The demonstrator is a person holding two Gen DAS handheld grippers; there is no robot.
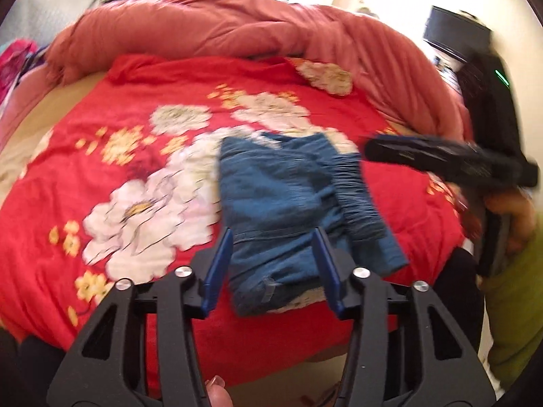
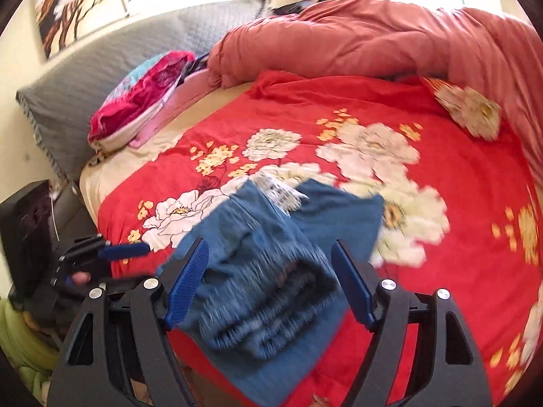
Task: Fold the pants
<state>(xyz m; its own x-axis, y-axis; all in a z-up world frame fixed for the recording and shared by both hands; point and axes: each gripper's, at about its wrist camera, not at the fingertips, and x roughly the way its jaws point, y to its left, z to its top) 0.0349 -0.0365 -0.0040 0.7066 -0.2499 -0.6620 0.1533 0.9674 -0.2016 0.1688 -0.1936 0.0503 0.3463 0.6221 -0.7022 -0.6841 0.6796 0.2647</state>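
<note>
Blue denim pants [image 1: 278, 196] lie folded into a compact bundle on the red flowered bedspread [image 1: 135, 129], near its front edge, with the gathered elastic waistband [image 1: 356, 196] on the right side. My left gripper [image 1: 272, 234] hovers over their near end, jaws apart, nothing pinched between the blue pads. From the right wrist view this left gripper [image 2: 135, 249] sits just left of the pants [image 2: 258, 271], apart from them. My right gripper [image 2: 269, 244] stands wide open above the waistband end. In the left wrist view the right gripper [image 1: 373, 151] shows side-on at the pants' right.
A rust-coloured duvet [image 2: 373, 40] is heaped along the back of the bed. A grey quilted pillow [image 2: 101, 68] and a pink bundle of clothes [image 2: 142, 101] lie at the far left. A hand [image 1: 509, 210] and a green sleeve [image 1: 516, 288] show at the right.
</note>
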